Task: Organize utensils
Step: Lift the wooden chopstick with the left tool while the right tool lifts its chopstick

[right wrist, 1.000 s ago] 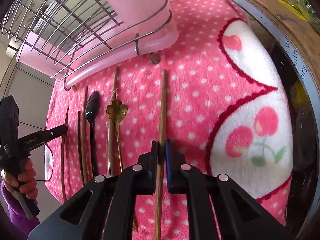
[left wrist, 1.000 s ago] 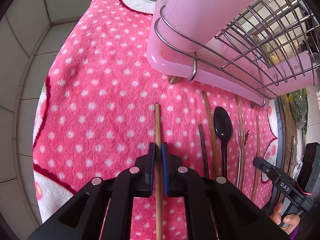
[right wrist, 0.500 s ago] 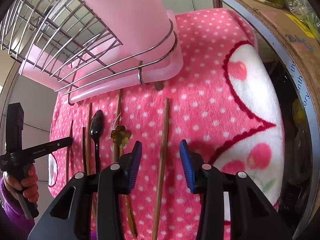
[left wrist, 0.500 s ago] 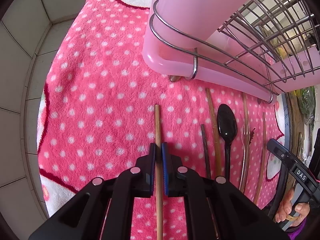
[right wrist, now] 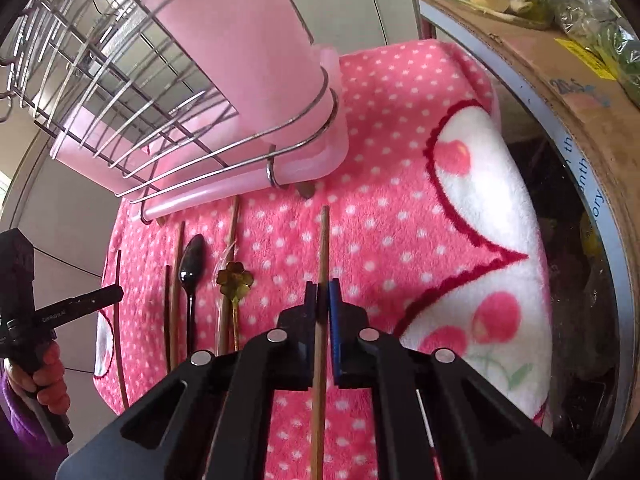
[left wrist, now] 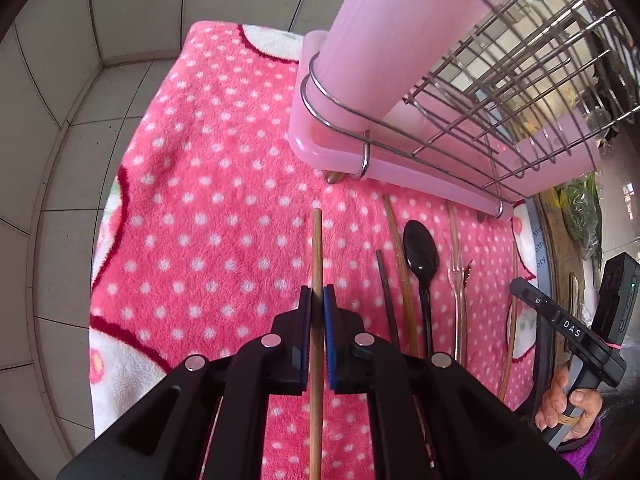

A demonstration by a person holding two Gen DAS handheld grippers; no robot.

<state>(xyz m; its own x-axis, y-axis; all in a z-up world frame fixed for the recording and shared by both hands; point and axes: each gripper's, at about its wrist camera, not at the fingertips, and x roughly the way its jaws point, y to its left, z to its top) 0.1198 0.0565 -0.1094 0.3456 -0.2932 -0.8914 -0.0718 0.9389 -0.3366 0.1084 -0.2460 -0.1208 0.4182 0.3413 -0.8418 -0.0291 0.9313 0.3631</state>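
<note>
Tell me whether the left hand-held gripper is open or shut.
Shut. In the left wrist view, the left hand-held gripper has both blue pads pressed against the wooden chopstick, with no gap showing.

A long wooden chopstick runs straight up from between the blue pads, its blunt tip short of the pink drainer tray. A second wooden chopstick is gripped the same way in the right wrist view. On the pink polka-dot blanket lie the rest in parallel: a short dark stick, a tan chopstick, a glossy black spoon with its bowl toward the tray, a clear plastic fork, a gold flower-headed spoon, and a thin brown stick near the blanket's edge.
</note>
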